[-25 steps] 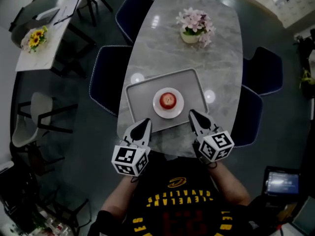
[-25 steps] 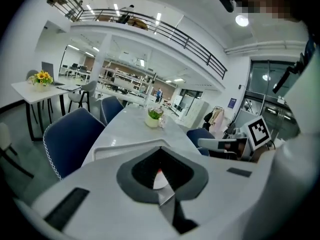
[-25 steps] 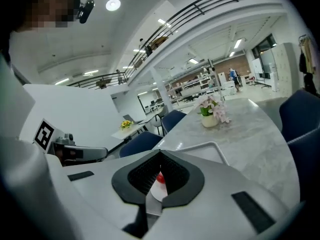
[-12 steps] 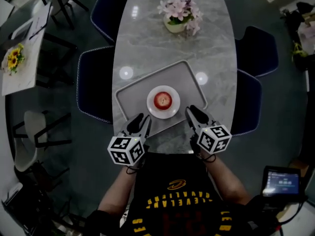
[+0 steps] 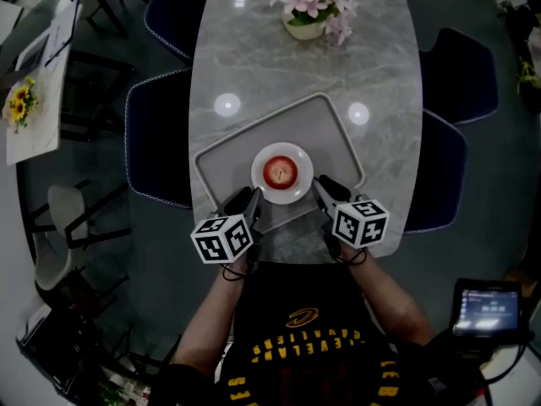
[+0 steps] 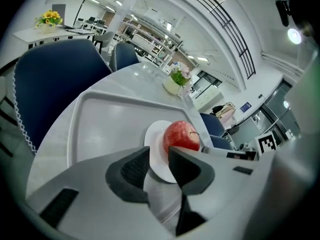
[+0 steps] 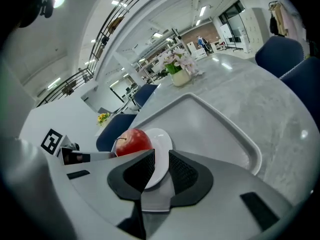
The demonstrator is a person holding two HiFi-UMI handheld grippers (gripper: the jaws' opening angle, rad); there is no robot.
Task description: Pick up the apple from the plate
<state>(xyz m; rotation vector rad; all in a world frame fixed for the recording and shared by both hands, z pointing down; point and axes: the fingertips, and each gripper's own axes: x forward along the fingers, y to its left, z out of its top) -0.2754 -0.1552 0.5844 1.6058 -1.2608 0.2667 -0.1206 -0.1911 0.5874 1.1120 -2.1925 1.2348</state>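
The round red apple (image 5: 281,170) sits in the middle of a small round white plate (image 5: 264,189). The plate rests on a grey rectangular tray (image 5: 330,129), which lies on the grey marble oval worktop (image 5: 296,66). The left hand-held gripper (image 5: 247,200) hangs at the plate's near-left rim; its jaws have just been opening and stand a narrow gap apart, with nothing between them and the apple untouched, while the right hand-held gripper (image 5: 324,187) hangs at the near-right rim, jaws likewise slightly parted and gripping nothing.
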